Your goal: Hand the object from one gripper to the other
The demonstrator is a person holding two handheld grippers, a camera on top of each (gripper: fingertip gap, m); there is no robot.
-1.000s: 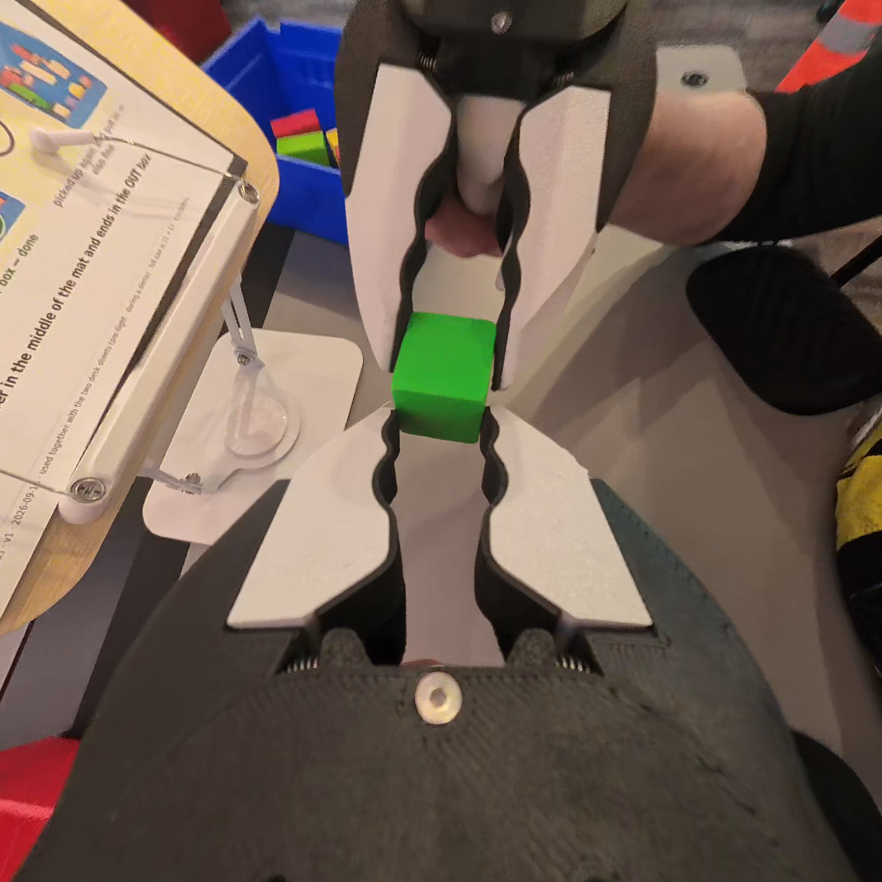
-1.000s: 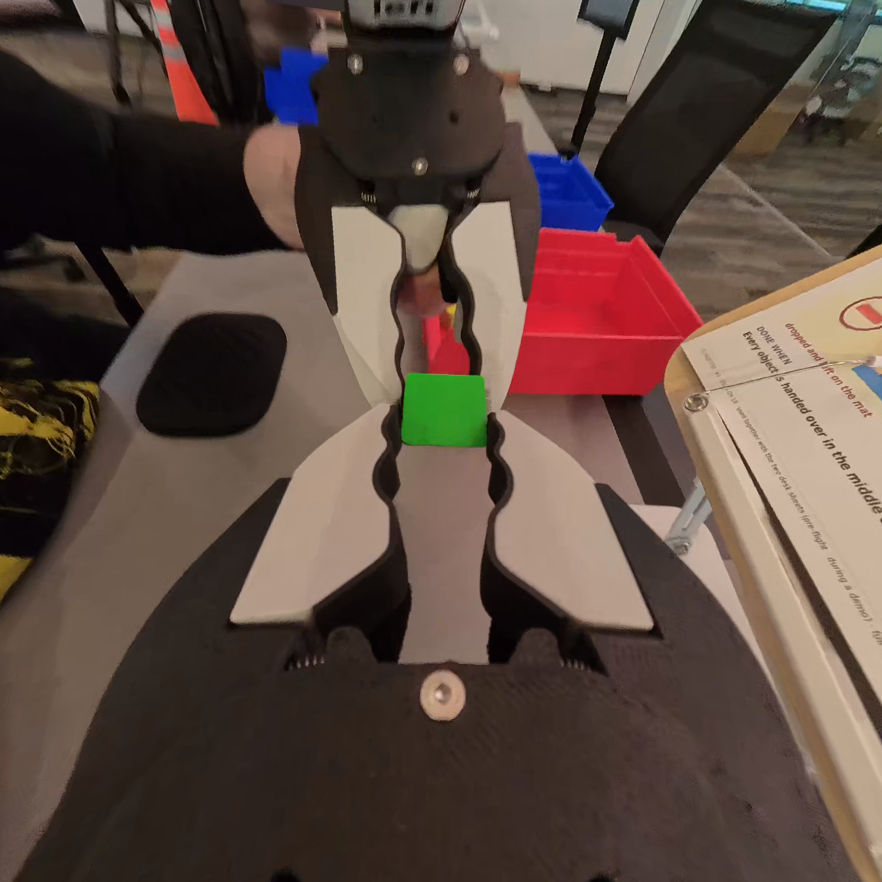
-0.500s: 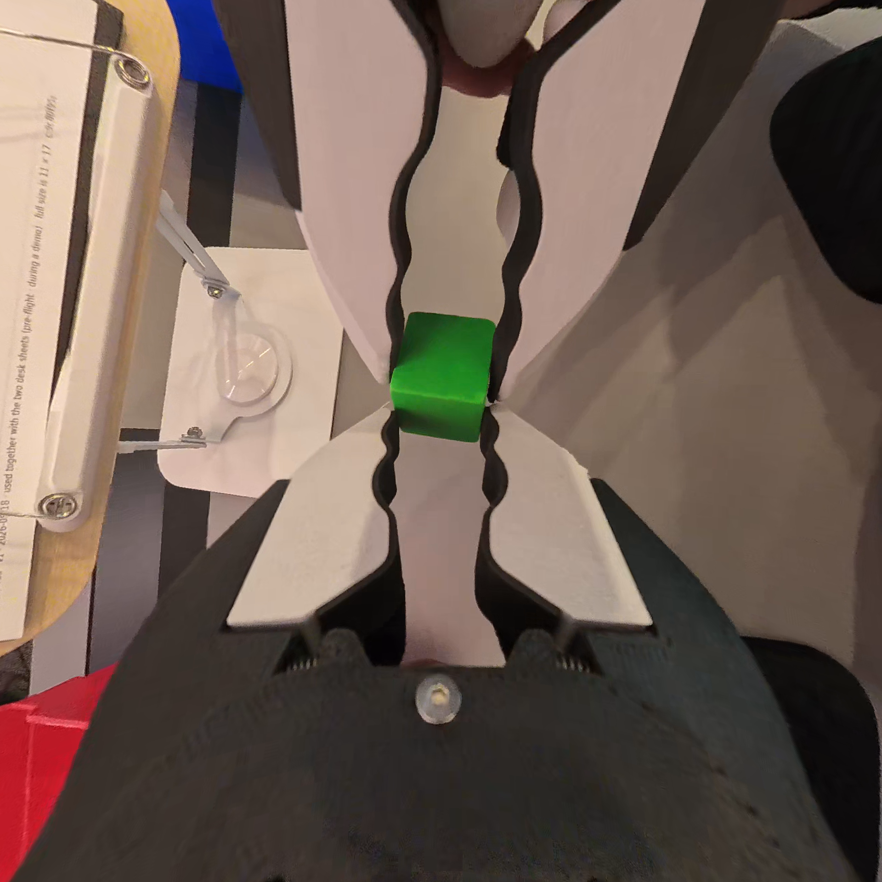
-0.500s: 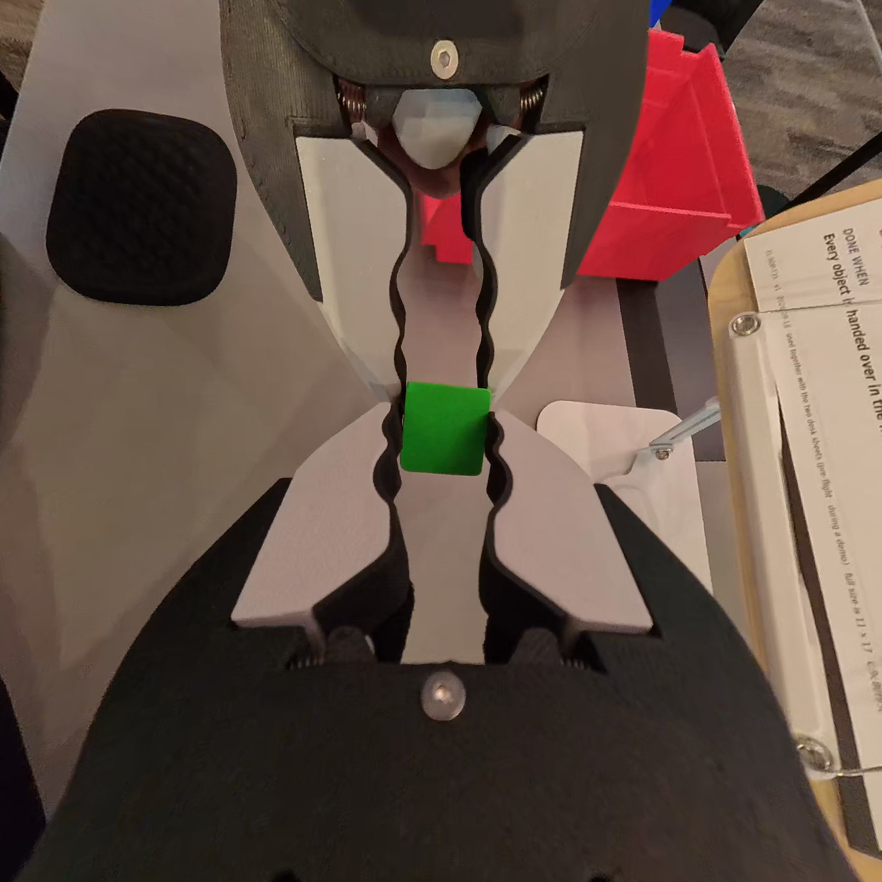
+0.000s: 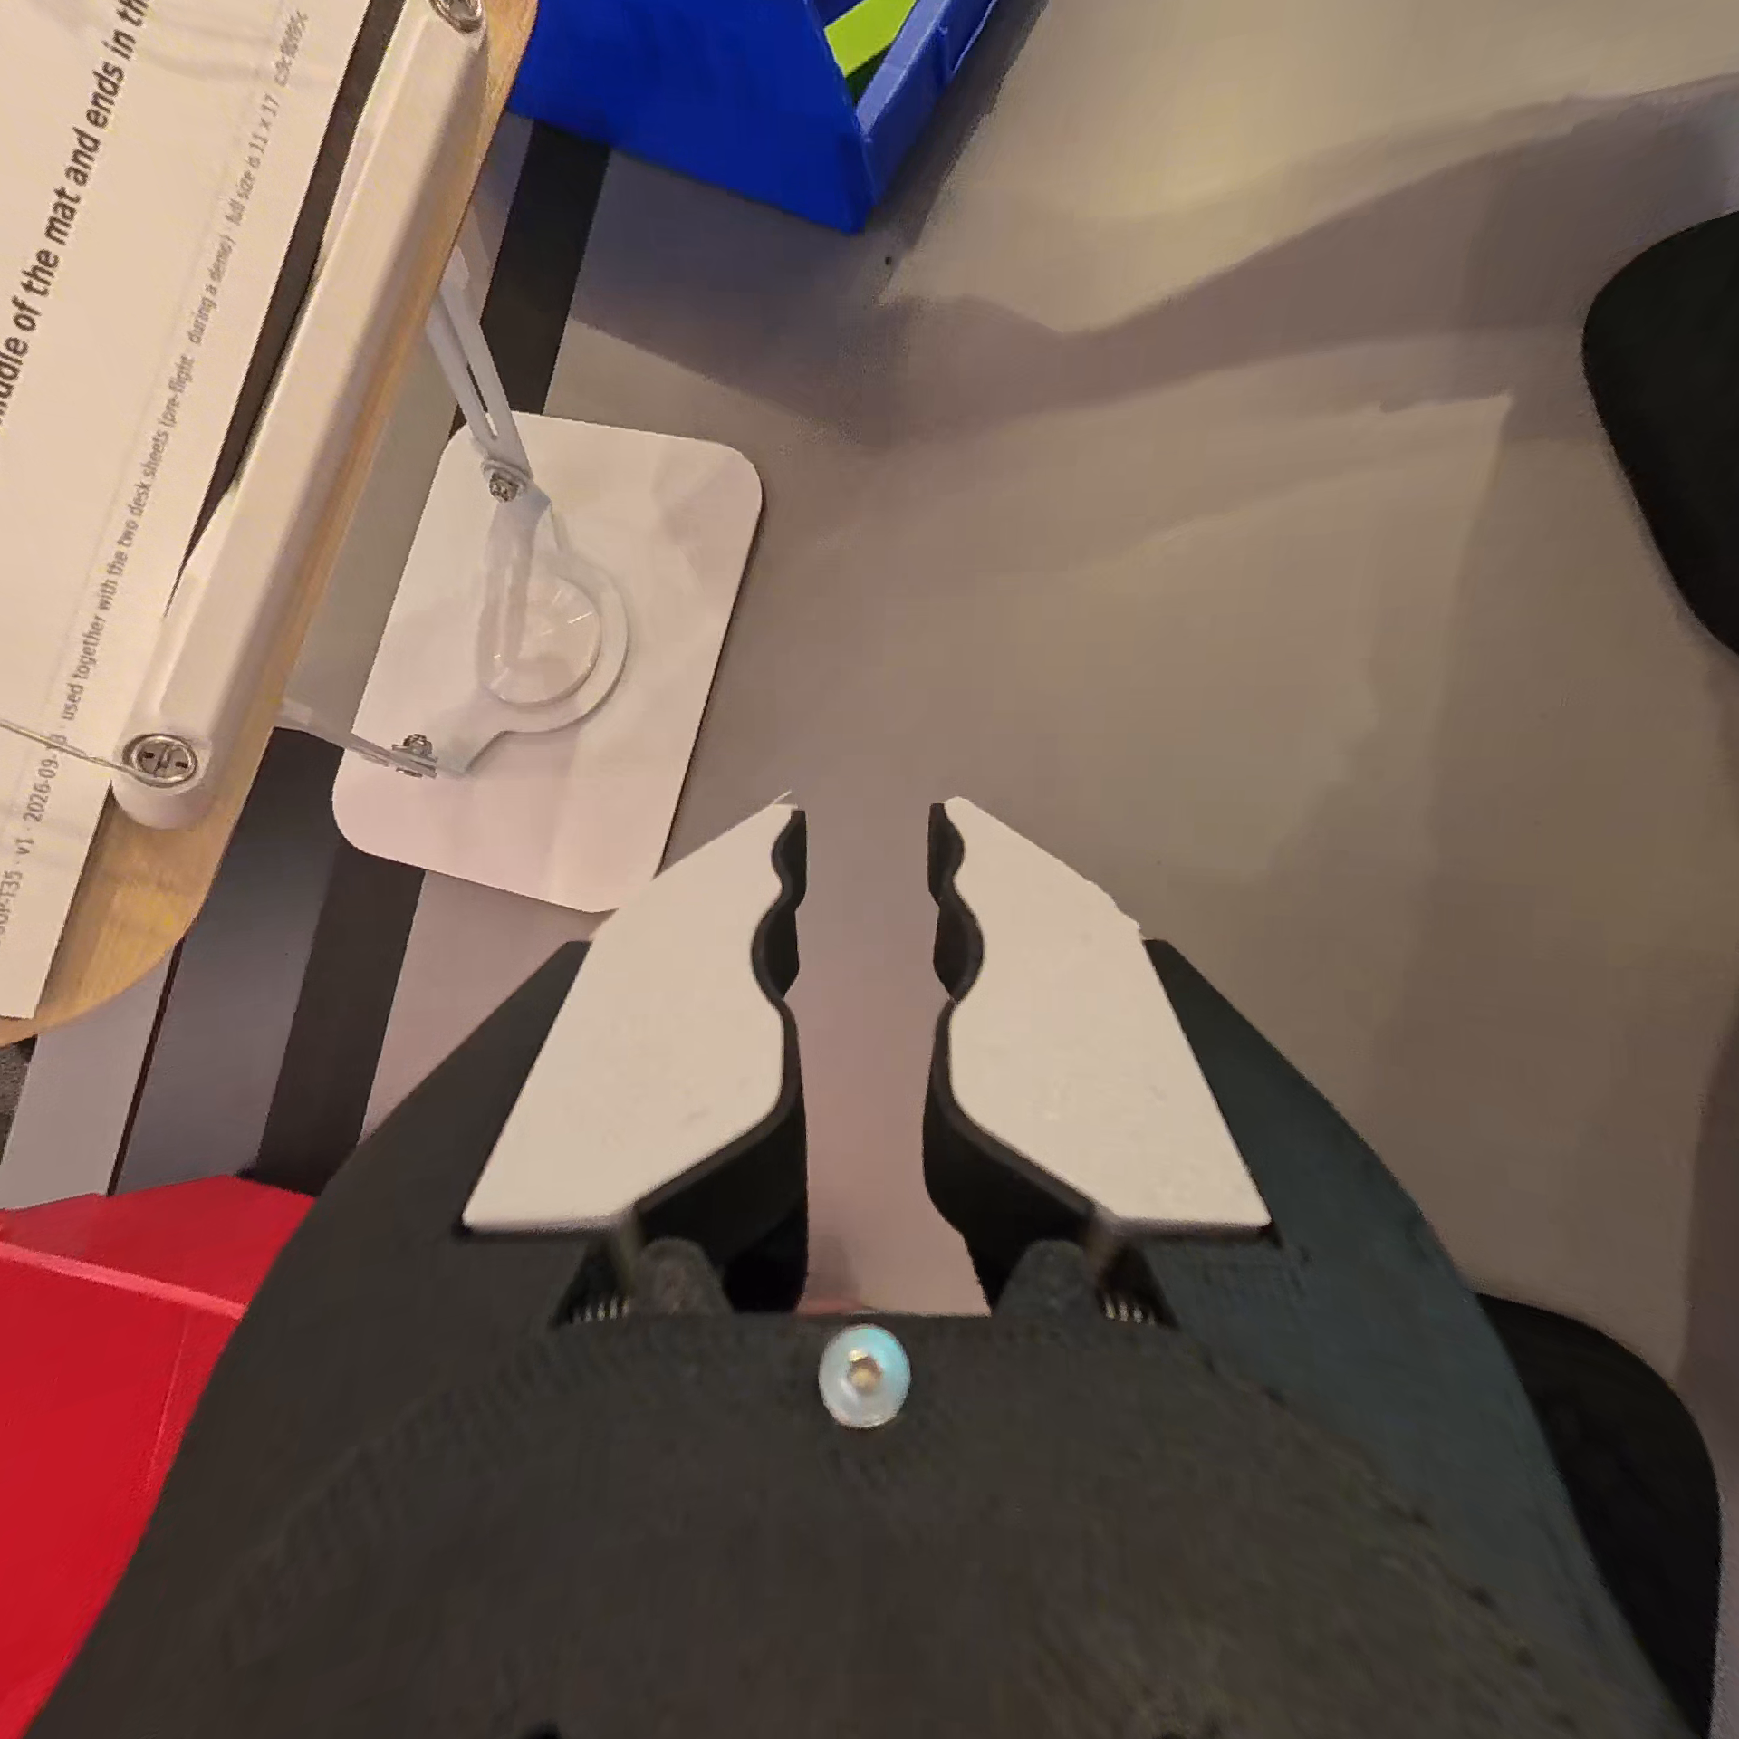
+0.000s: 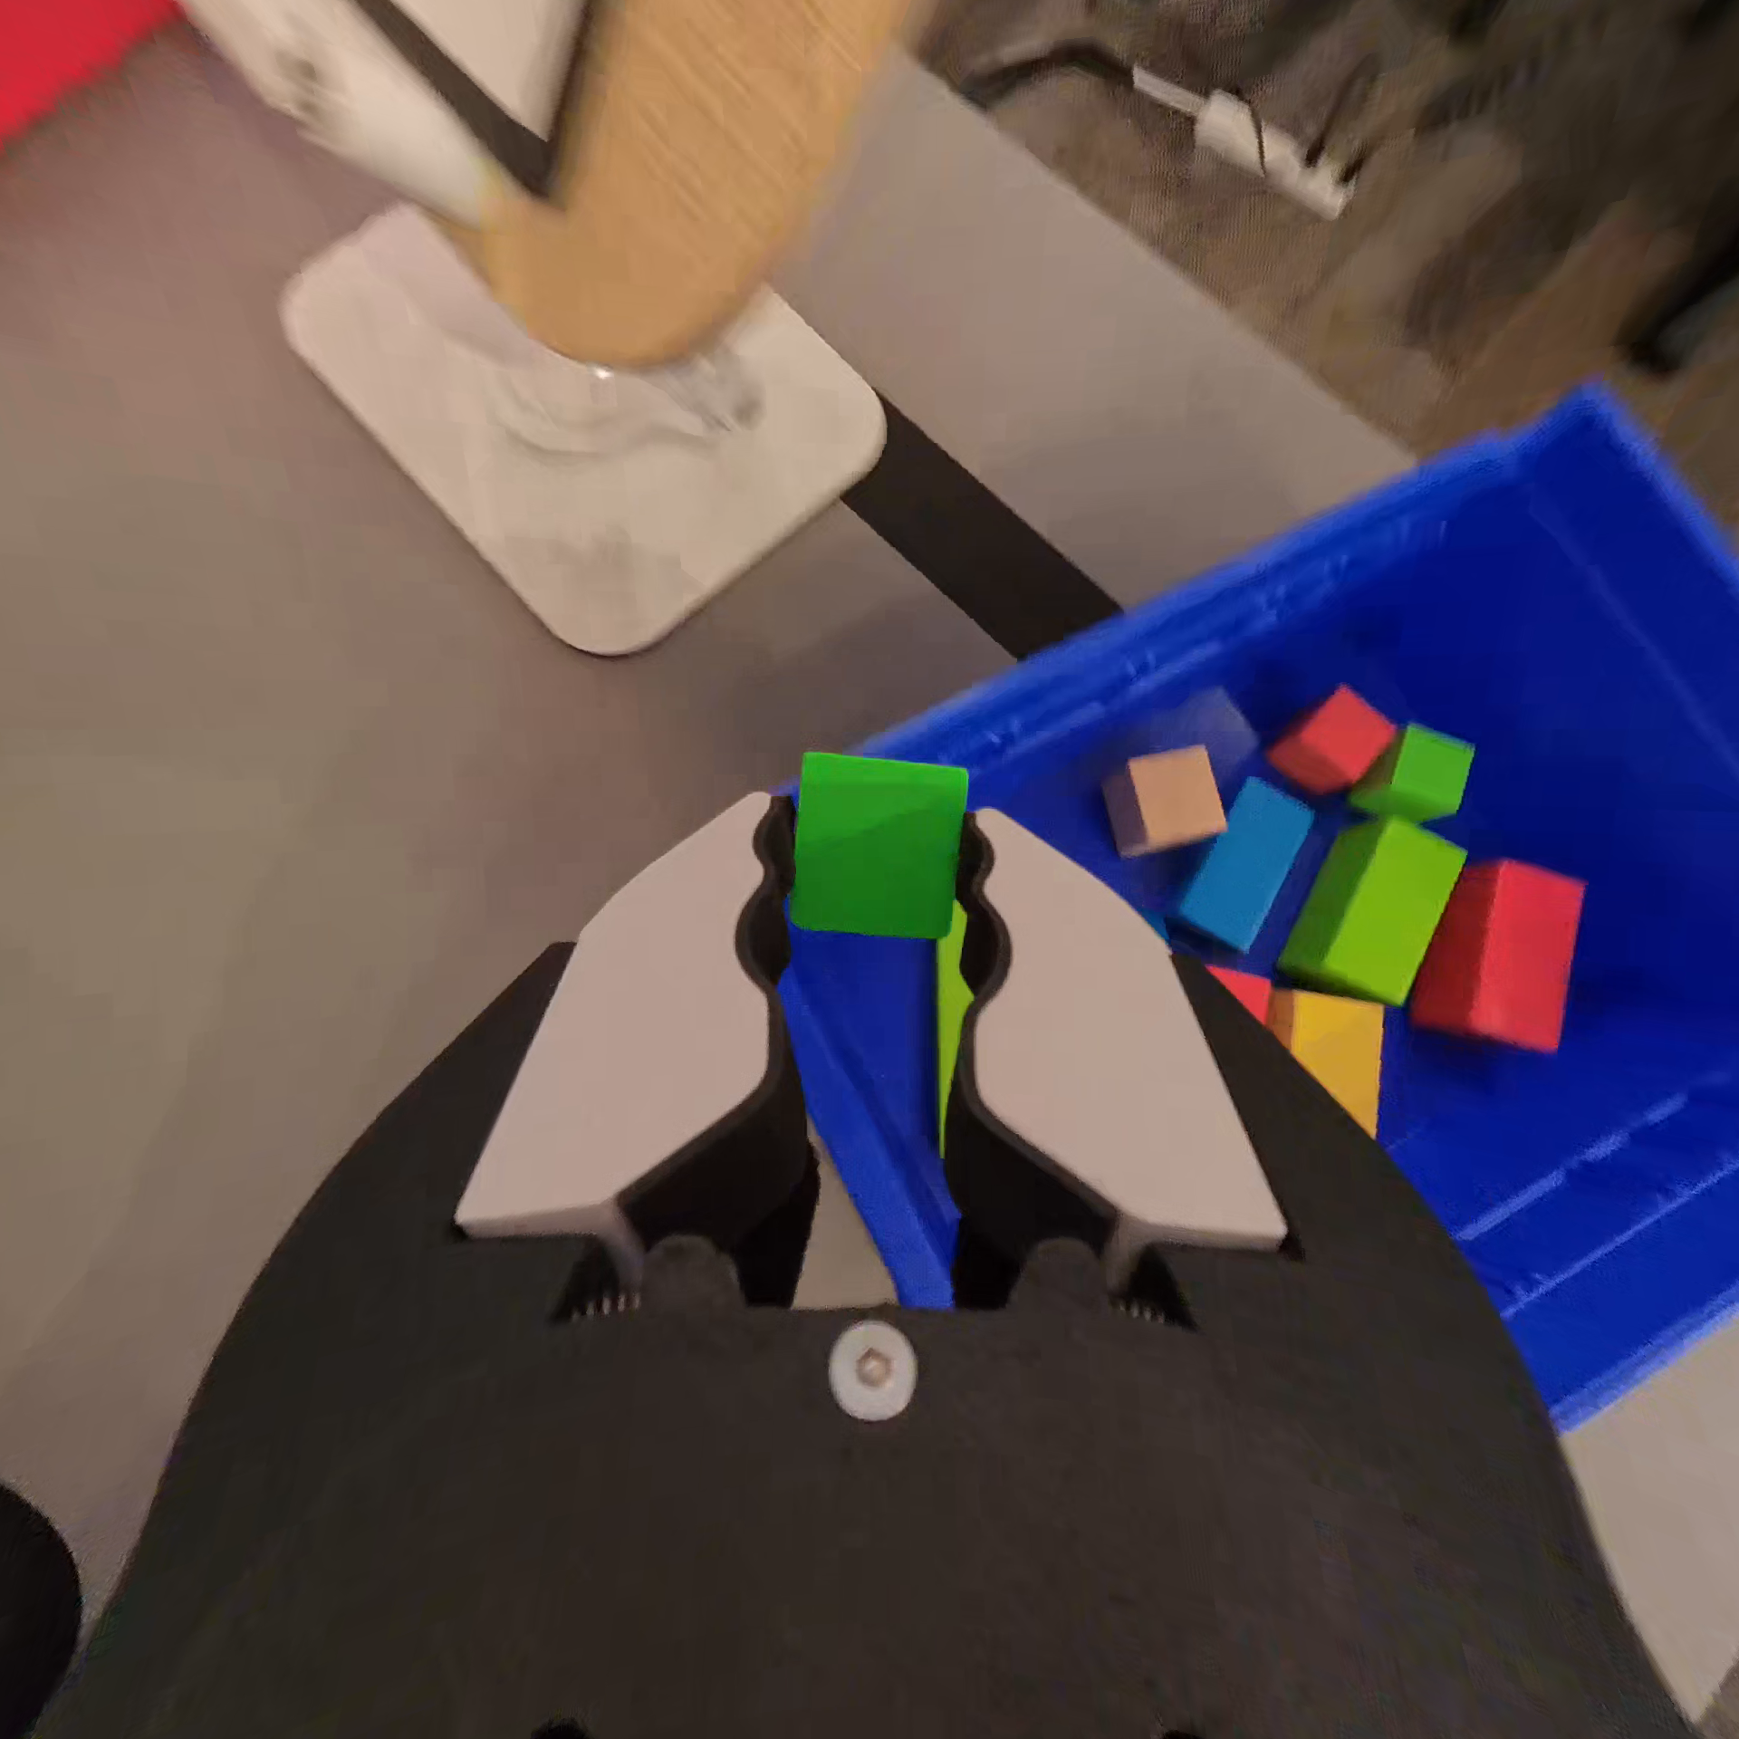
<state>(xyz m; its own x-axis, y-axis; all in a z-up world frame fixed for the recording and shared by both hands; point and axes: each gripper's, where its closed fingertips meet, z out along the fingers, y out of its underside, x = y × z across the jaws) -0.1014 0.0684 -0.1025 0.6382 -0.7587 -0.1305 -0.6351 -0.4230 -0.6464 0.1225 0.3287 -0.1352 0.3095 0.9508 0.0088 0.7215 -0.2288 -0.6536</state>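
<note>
Printed white instruction sheet (image 5: 141,376), black lettering, clipped on a tan wooden board at far left. Left gripper (image 5: 866,819): fingers narrowly apart, bare, over grey mat (image 5: 1129,659). Right gripper (image 6: 877,828): pads pressed on bright green cube (image 6: 875,847), above blue plastic bin (image 6: 1553,612) rim; coloured blocks (image 6: 1355,894) inside.
</note>
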